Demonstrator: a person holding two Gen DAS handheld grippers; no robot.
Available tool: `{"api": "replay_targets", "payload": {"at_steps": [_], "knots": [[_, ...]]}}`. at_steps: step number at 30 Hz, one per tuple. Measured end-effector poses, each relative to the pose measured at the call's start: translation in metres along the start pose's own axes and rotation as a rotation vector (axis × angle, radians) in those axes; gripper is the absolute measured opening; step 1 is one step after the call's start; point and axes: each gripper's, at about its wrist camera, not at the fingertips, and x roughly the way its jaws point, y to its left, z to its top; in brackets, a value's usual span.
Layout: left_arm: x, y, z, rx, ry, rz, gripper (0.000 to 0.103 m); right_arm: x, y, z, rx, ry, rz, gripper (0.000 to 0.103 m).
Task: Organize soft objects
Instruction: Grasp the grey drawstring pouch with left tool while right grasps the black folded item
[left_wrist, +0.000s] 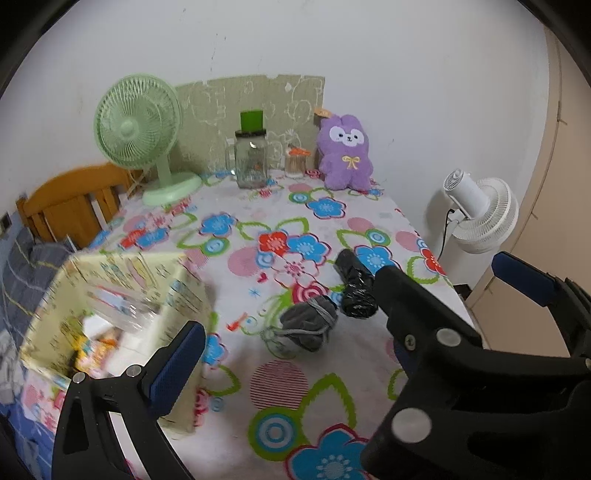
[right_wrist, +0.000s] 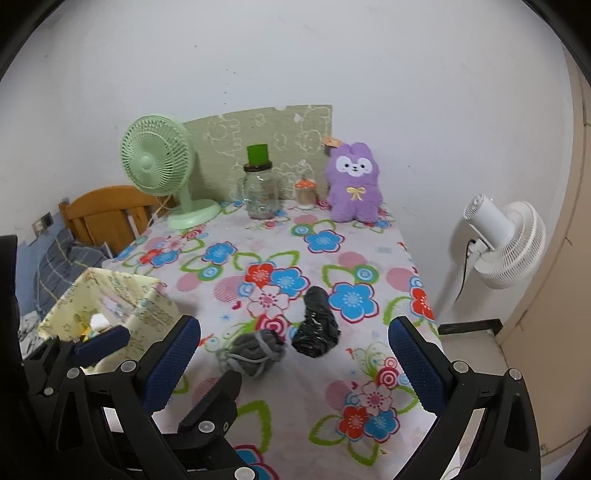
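no legible text, box print too blurred

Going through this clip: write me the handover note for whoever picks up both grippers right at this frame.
Left gripper: open, empty, above the table's near left, beside the fabric box.
Right gripper: open, empty, aimed at the two loose bundles.
Grey yarn bundle and black plastic-wrapped roll lie side by side on the floral tablecloth, outside the box.
Purple plush sits upright at the far edge.
Done: box already holds some items, too blurred to name.
Left: probably the bundles, perhaps the plush.
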Motion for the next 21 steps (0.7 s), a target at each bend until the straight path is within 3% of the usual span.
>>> {"api": "replay_targets", "payload": {"at_steps": [11,21], "knots": [[0.035,-0.010,-0.014,-0.007,0.071,-0.004,0.103,0.028,-0.014,-0.016,-0.015,0.038,-0.015,0.103],[0.058,-0.013,-0.020,0.035,0.085,0.020,0.103,0.058,-0.022,-0.030,0.017,0.082,0.005,0.103]]}}
